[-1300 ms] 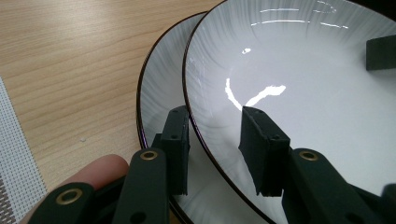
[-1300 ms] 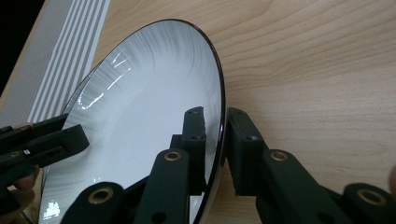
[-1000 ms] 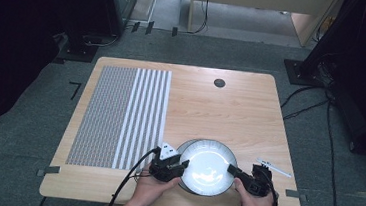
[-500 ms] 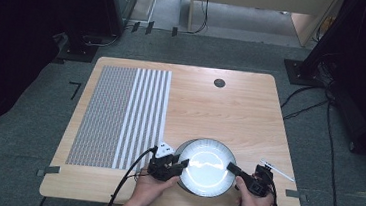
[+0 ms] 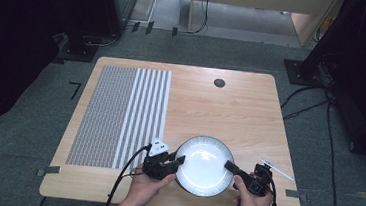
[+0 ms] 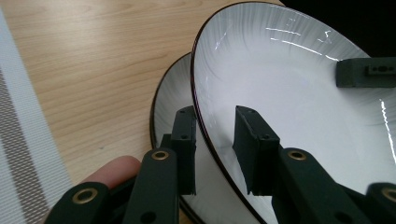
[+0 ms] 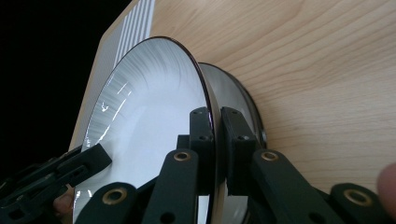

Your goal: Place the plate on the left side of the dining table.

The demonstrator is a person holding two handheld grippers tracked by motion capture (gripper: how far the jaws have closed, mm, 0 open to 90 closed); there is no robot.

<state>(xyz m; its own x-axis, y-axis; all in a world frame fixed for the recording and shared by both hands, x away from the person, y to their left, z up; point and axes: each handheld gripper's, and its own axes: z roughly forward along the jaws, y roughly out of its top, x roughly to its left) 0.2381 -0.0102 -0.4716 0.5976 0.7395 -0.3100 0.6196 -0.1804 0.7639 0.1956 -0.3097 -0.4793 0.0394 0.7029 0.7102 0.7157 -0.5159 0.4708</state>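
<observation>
**Top plate raised off the stack by two tools**

The upper plate (image 5: 204, 165) is held near the counter's (image 5: 250, 109) near edge, above a lower plate (image 6: 170, 100). The left tool (image 5: 169, 163) straddles its rim, jaws apart; the right tool (image 5: 235, 169) is clamped on it. Level lifting is advised. Open room lies far; the striped mat (image 5: 119, 115) lies left.

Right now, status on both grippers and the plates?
Left gripper jaws astride top plate rim, not clamped. Right gripper shut on same rim. Top plate lifted off second plate. Nothing in the way.
</observation>
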